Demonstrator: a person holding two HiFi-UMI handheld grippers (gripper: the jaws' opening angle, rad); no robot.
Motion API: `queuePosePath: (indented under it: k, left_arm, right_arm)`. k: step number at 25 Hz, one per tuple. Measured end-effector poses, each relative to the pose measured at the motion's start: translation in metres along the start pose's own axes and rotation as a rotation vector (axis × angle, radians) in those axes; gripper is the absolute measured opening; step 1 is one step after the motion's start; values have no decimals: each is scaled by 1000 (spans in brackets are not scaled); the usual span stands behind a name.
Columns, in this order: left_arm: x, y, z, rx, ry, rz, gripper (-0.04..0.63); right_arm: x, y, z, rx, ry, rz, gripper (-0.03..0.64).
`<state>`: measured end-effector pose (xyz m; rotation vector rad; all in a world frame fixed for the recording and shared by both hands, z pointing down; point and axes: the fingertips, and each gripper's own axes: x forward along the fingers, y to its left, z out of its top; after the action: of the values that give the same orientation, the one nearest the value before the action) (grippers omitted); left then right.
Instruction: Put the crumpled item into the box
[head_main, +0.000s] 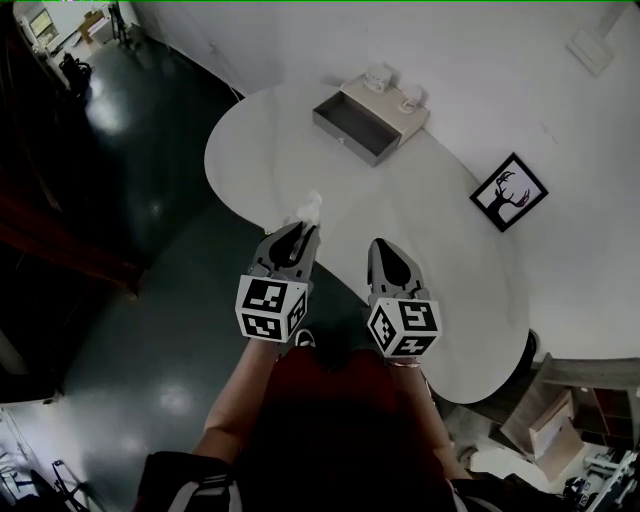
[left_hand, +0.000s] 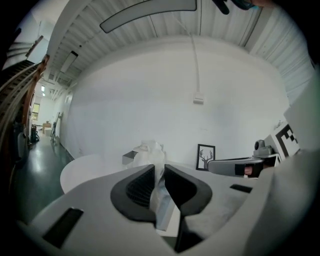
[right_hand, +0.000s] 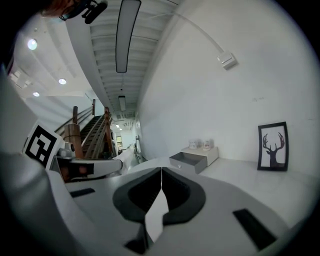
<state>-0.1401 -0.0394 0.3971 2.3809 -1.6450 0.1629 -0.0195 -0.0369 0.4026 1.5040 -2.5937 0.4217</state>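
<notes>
Fingers (left_hand: 132, 191) of the left gripper (left_hand: 159, 168): closed on the crumpled item (left_hand: 151, 151). We see its white stuff pinched between the dark pads, with the bulk bunched up past the tips.
Fingers (right_hand: 139, 195) of the right gripper (right_hand: 161, 171): shut against each other at the tips, and we find nothing between them.
Grippers together: side by side and apart over the near edge of the table (head_main: 455, 295), both aimed toward its far side, left one on the left.
Where the item is: in the air at the left gripper's tip, above the near-left part of the table and well short of the box (head_main: 357, 127).
Box: grey and open-topped, on the far side of the table. It touches a pale unit (head_main: 396, 108) that carries two small jars (head_main: 378, 76). What we can see of its inside looks bare.
Done: we judge the pick-up finished, since the item is off the table and firmly held.
Left to do: carry it across to the far side, bring it over the open box, and let it go inside.
Progress: roughly the middle, in our view.
Off the route: a framed deer picture (head_main: 509, 192) lies at the right, well apart from the box.
</notes>
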Motion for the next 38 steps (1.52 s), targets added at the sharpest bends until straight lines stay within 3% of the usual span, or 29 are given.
queuePosePath:
  k: [13,30,38]
  left_arm:
    - [67,13,2,41,63,-98,77]
    - [182,6,36,104,102,-103,75]
    - [235,19,50,170,127,-173,74]
  right_arm:
    - [25,-53,9,31,-14,-136,15]
    - [73,-126,27,49,-7,-134,15]
    - [103,-129,39,9,4,-135,15]
